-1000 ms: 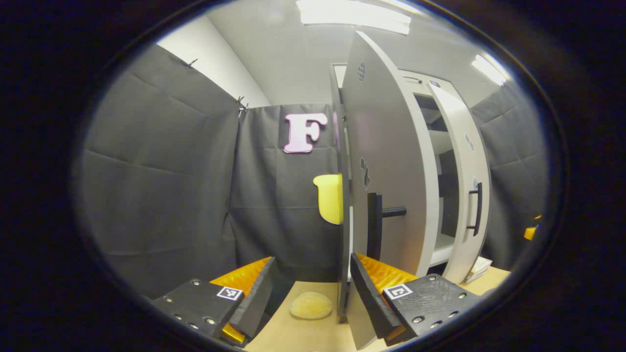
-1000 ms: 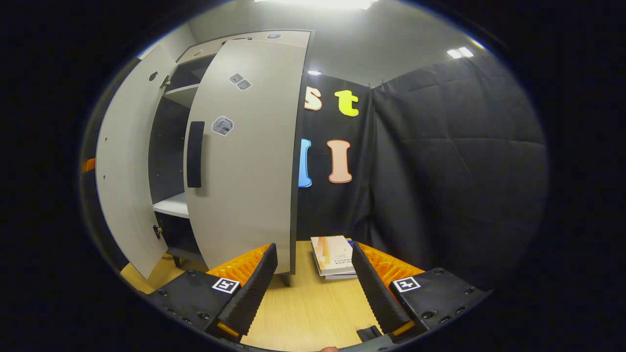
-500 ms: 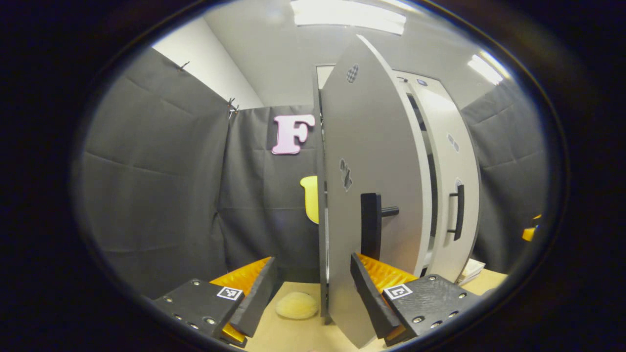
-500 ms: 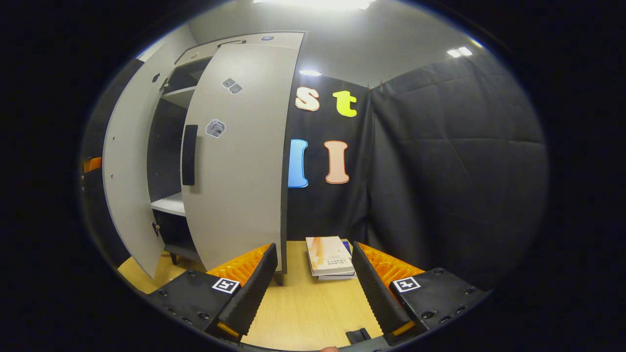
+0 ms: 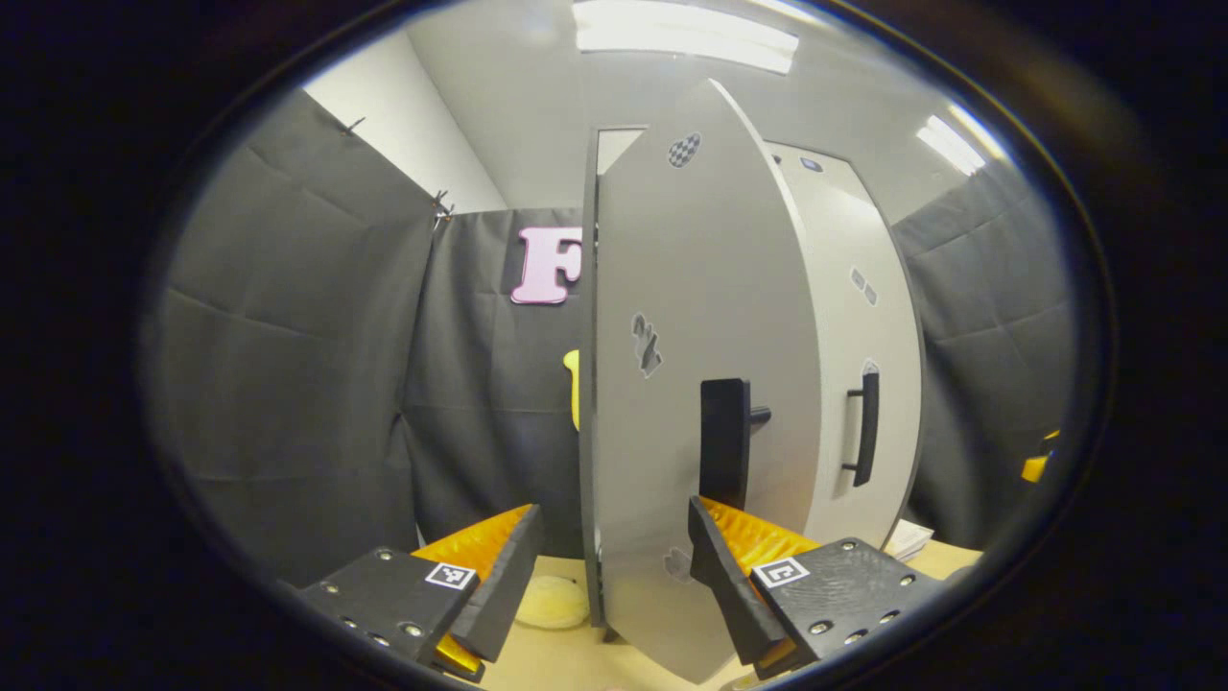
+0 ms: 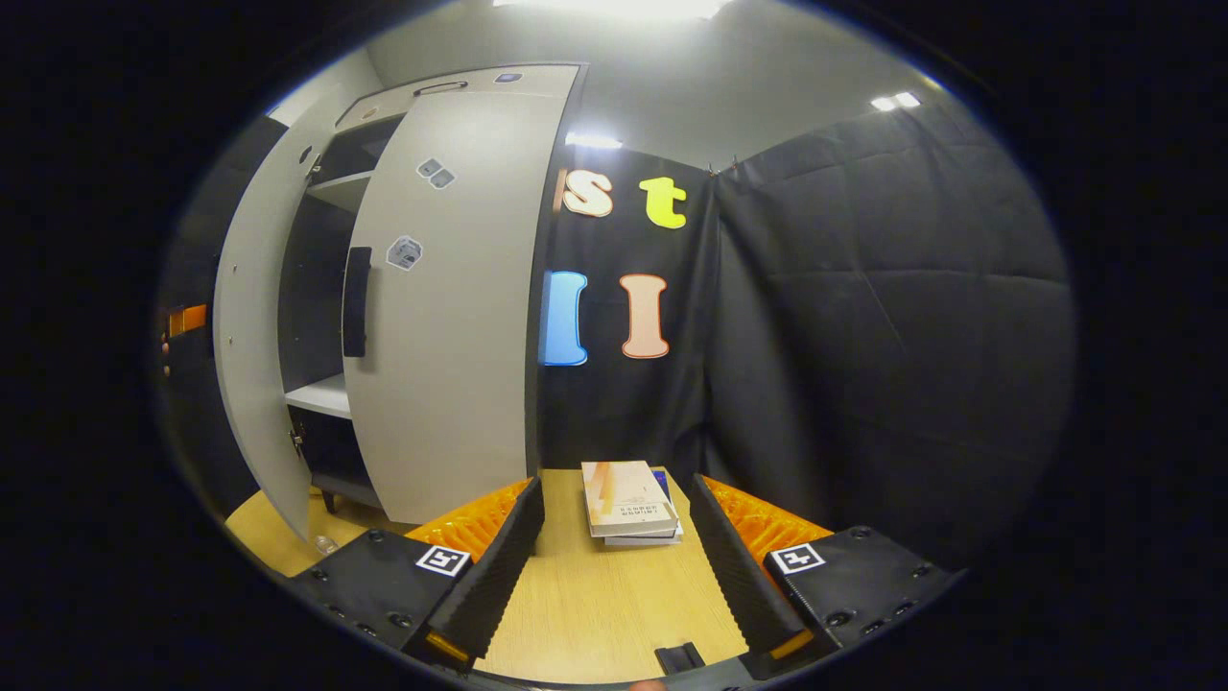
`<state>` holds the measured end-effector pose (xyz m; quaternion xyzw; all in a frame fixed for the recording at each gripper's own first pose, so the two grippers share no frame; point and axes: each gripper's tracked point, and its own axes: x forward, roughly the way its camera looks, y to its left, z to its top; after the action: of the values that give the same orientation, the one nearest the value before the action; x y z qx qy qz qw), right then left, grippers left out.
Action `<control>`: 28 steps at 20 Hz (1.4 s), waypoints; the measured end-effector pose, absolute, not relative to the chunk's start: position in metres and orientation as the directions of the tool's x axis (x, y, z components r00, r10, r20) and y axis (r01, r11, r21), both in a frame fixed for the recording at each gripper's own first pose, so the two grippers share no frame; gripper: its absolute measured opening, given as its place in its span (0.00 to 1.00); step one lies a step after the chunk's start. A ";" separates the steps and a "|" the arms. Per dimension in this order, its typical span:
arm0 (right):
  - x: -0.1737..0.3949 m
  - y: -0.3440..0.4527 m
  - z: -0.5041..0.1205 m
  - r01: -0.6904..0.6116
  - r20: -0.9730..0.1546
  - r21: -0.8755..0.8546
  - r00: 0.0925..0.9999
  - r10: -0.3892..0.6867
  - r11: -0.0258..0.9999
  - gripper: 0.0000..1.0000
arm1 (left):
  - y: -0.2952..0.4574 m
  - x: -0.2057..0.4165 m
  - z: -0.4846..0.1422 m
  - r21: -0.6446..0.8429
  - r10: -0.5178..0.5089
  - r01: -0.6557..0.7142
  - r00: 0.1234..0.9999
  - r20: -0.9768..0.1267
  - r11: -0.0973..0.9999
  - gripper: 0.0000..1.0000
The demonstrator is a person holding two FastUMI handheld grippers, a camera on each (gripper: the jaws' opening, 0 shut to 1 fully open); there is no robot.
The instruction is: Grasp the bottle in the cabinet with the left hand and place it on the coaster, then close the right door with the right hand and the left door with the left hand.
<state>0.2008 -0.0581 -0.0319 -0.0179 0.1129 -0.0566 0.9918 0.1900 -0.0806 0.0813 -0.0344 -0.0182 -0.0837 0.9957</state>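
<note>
In the left gripper view, the left claw (image 5: 609,576) had its fingers apart, and the edge of the left door (image 5: 700,384) stood between them. That door had a black handle (image 5: 724,441). The right door (image 5: 863,355) behind it looked almost shut. A pale round coaster (image 5: 549,603) lay on the tabletop (image 5: 576,662) by the door's bottom edge.

In the right gripper view, the right claw (image 6: 614,566) was apart too, holding nothing. Books (image 6: 628,499) lay near the tabletop's far edge. The cabinet (image 6: 326,288) had a gap between its doors. I could not see where the bottle was.
</note>
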 end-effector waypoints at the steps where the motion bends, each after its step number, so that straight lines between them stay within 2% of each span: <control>1: 0.198 -0.061 -0.031 0.115 -0.221 -0.044 0.968 -0.122 0.992 0.98 | -0.086 0.192 0.082 -0.067 -0.172 0.174 0.984 0.043 0.982 0.89; 2: 0.197 -0.064 -0.032 0.120 -0.220 -0.038 0.968 -0.125 0.992 0.98 | -0.092 0.195 0.083 -0.069 -0.178 0.181 0.983 0.045 0.981 0.89; 3: 0.195 -0.066 -0.032 0.124 -0.220 -0.035 0.967 -0.128 0.992 0.93 | -0.097 0.198 0.083 -0.071 -0.184 0.187 0.982 0.048 0.980 0.89; 4: 0.192 -0.069 -0.032 0.128 -0.220 -0.035 0.966 -0.133 0.991 0.98 | -0.104 0.198 0.084 -0.073 -0.192 0.195 0.980 0.053 0.978 0.89; 7: 0.186 -0.078 -0.032 0.147 -0.219 -0.040 0.964 -0.152 0.988 0.98 | -0.123 0.208 0.083 -0.073 -0.208 0.213 0.976 0.068 0.974 0.89; 8: 0.184 -0.081 -0.033 0.153 -0.219 -0.038 0.963 -0.158 0.987 0.93 | -0.129 0.211 0.084 -0.074 -0.216 0.221 0.974 0.069 0.972 0.89; 9: 0.182 -0.085 -0.033 0.161 -0.220 -0.036 0.962 -0.165 0.986 0.98 | -0.137 0.215 0.082 -0.079 -0.227 0.232 0.971 0.071 0.970 0.89; 11: 0.177 -0.091 -0.034 0.173 -0.223 -0.032 0.959 -0.176 0.984 0.98 | -0.150 0.222 0.083 -0.082 -0.230 0.237 0.970 0.080 0.968 0.89; 12: 0.173 -0.092 -0.037 0.176 -0.225 -0.030 0.958 -0.178 0.984 0.93 | -0.155 0.226 0.083 -0.079 -0.229 0.235 0.970 0.084 0.969 0.89; 13: 0.168 -0.092 -0.038 0.177 -0.227 -0.026 0.957 -0.179 0.984 0.93 | -0.159 0.229 0.085 -0.079 -0.230 0.237 0.970 0.083 0.968 0.89; 14: 0.166 -0.093 -0.039 0.176 -0.227 -0.023 0.958 -0.177 0.984 0.98 | -0.164 0.232 0.084 -0.082 -0.233 0.240 0.969 0.084 0.967 0.89; 16: 0.169 -0.096 -0.040 0.174 -0.231 -0.021 0.957 -0.174 0.985 0.98 | -0.169 0.235 0.083 -0.091 -0.233 0.241 0.969 0.084 0.966 0.89; 17: 0.169 -0.096 -0.040 0.170 -0.231 -0.018 0.958 -0.170 0.985 0.93 | -0.169 0.235 0.083 -0.093 -0.230 0.238 0.969 0.085 0.967 0.89; 18: 0.168 -0.096 -0.040 0.164 -0.228 -0.012 0.960 -0.163 0.986 0.93 | -0.166 0.234 0.084 -0.092 -0.221 0.229 0.971 0.087 0.969 0.89; 19: 0.169 -0.095 -0.039 0.155 -0.224 -0.005 0.963 -0.152 0.988 0.98 | -0.164 0.232 0.084 -0.088 -0.210 0.218 0.973 0.092 0.972 0.89; 20: 0.170 -0.094 -0.038 0.145 -0.219 -0.001 0.965 -0.141 0.989 0.98 | -0.159 0.228 0.087 -0.080 -0.194 0.202 0.976 0.098 0.976 0.89; 21: 0.170 -0.093 -0.037 0.132 -0.216 0.000 0.968 -0.129 0.991 0.93 | -0.155 0.225 0.089 -0.074 -0.181 0.190 0.978 0.105 0.979 0.89; 22: 0.171 -0.092 -0.036 0.120 -0.210 0.001 0.971 -0.117 0.993 0.93 | -0.152 0.218 0.090 -0.072 -0.173 0.181 0.979 0.108 0.981 0.89; 23: 0.172 -0.091 -0.033 0.103 -0.203 0.004 0.974 -0.101 0.995 0.98 | -0.147 0.211 0.092 -0.070 -0.165 0.173 0.980 0.111 0.983 0.88; 24: 0.172 -0.090 -0.030 0.085 -0.190 0.009 0.978 -0.082 0.996 0.93 | -0.143 0.202 0.094 -0.063 -0.156 0.164 0.981 0.113 0.984 0.88; 26: 0.172 -0.086 -0.022 0.043 -0.157 0.022 0.987 -0.039 0.999 0.93 | -0.132 0.175 0.096 -0.032 -0.133 0.137 0.984 0.116 0.990 0.89; 27: 0.172 -0.083 -0.019 0.022 -0.147 0.029 0.989 -0.017 0.999 0.98 | -0.129 0.164 0.096 -0.016 -0.123 0.126 0.986 0.115 0.992 0.89; 28: 0.173 -0.078 -0.017 0.000 -0.143 0.037 0.990 0.006 0.999 0.98 | -0.125 0.151 0.096 -0.003 -0.115 0.117 0.987 0.114 0.993 0.89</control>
<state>0.1730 -0.0780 -0.0171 0.0185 0.0718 0.0014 0.9972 0.1515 -0.1253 0.0961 -0.0050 -0.0569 -0.0582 0.9967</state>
